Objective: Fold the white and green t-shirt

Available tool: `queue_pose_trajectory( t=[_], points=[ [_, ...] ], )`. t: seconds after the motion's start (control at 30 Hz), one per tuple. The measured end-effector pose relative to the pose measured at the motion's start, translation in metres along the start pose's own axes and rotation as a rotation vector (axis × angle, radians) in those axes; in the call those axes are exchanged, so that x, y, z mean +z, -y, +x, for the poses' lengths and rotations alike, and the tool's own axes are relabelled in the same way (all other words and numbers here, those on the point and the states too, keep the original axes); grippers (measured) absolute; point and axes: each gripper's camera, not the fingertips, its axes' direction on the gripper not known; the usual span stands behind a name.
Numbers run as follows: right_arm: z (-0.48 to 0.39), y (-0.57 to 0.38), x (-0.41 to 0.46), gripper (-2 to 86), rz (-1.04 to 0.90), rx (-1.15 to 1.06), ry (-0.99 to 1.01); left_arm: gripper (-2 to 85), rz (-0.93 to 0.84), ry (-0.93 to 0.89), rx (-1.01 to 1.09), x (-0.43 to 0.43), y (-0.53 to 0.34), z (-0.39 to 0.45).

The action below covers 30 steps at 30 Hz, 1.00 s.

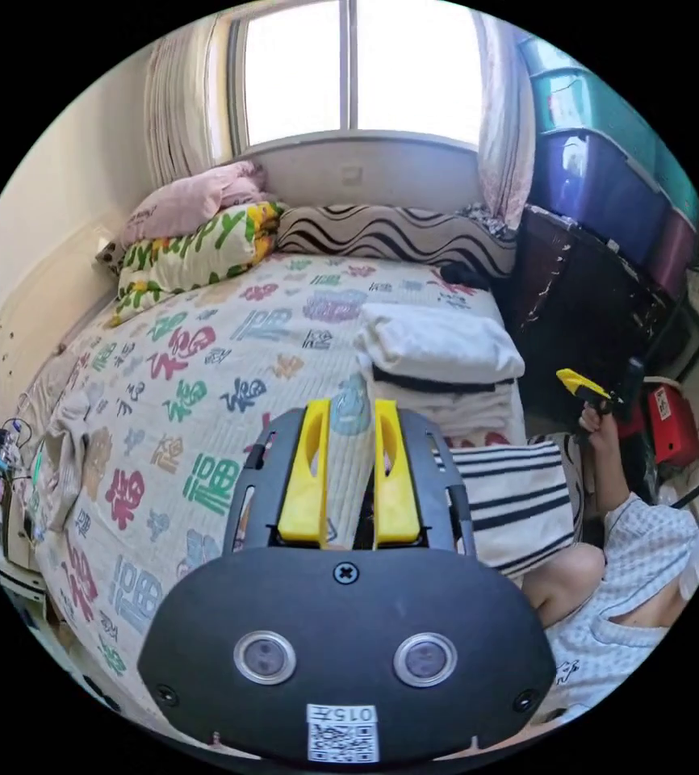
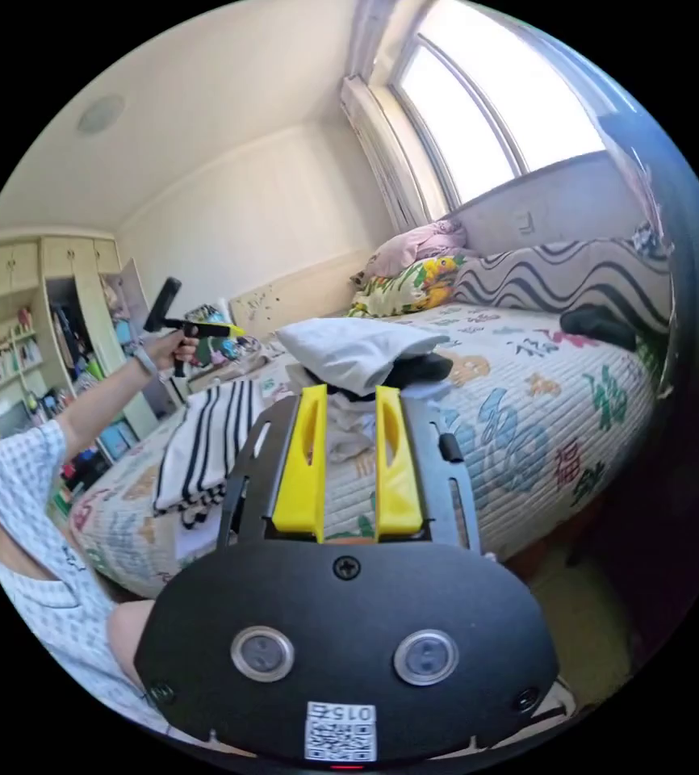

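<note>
Yellow jaws of both grippers stand slightly apart and empty above a bed with a pile of folded clothes.

No white and green t-shirt can be picked out for certain; it may lie in the clothes pile [image 1: 438, 363] at the bed's [image 1: 204, 387] right edge, whose top piece is white. Judged from that, it would be light, soft and limp, best taken at a hem or shoulder corner. Just nearer lies a striped garment [image 1: 519, 500]. The left gripper [image 1: 349, 472] holds nothing; likewise the right gripper [image 2: 349, 468]. The left gripper view takes in the window [image 1: 357, 64], pillows [image 1: 196, 234] and stacked storage bins [image 1: 608, 178] on the right, plus the other gripper in the person's hand [image 1: 596, 420]. The right gripper view adds a far wardrobe [image 2: 59, 323].
</note>
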Motion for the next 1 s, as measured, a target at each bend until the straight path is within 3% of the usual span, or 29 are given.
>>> queue_pose_trajectory(
  t=[0.17, 0.23, 0.33, 0.4, 0.57, 0.7, 0.87, 1.0],
  points=[
    [0.004, 0.035, 0.071, 8.9, -0.143, 0.044, 0.006, 11.2, 0.101, -0.202, -0.128, 0.051, 0.038, 0.019],
    [0.003, 0.039, 0.091, 6.1, -0.209, 0.053, 0.045, 10.3, 0.061, -0.306, -0.189, 0.078, 0.043, 0.014],
    [-0.009, 0.046, 0.085, 2.7, -0.151, 0.035, 0.092, 4.3, -0.009, -0.378, -0.206, 0.098, 0.041, 0.012],
    [-0.023, 0.054, 0.068, 1.8, -0.077, 0.012, 0.124, 2.5, 0.068, -0.394, -0.198, 0.08, 0.035, 0.01],
    [-0.091, 0.083, 0.0, 0.9, 0.118, -0.103, 0.383, 1.2, 0.305, -0.469, -0.13, -0.054, 0.0, 0.002],
    [-0.156, 0.088, -0.035, 0.8, 0.136, -0.239, 0.552, 0.9, 0.443, -0.517, -0.066, -0.18, -0.074, 0.009],
    [-0.251, 0.075, -0.009, 0.7, -0.004, -0.309, 0.745, 0.9, 0.508, -0.337, -0.114, -0.311, -0.23, 0.034],
    [-0.299, 0.057, 0.068, 0.8, -0.214, -0.215, 0.805, 0.9, 0.454, -0.207, -0.298, -0.333, -0.323, 0.015]
  ],
)
